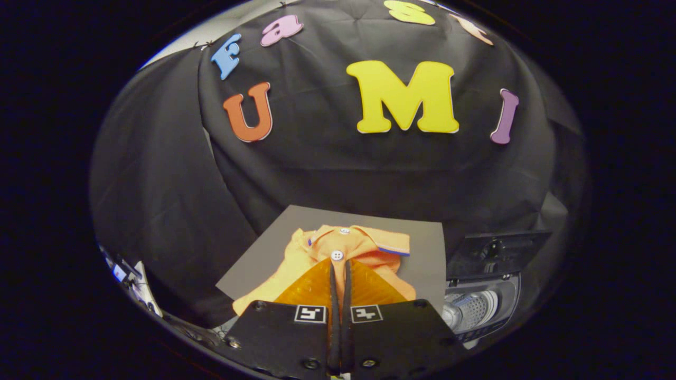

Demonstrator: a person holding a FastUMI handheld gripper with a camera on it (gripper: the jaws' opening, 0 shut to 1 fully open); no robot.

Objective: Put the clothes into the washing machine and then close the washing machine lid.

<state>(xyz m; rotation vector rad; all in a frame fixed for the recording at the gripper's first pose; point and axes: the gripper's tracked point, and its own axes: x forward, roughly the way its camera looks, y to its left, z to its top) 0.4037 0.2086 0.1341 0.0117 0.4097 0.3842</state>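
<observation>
The jaws [340, 269] sit nearly closed, tips over the orange polo shirt [346, 250] spread flat on the grey tabletop [428, 253], probably pinching its placket. The washing machine [478, 306] waits right of them, lid [496, 252] raised to receive it.

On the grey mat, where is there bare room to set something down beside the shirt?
Bare grey mat runs between the orange shirt and the open washing machine, along the back edge by the black cloth, and at the near corner opposite the machine. The tool, fingers nearly closed over the shirt, crowds the middle.
</observation>
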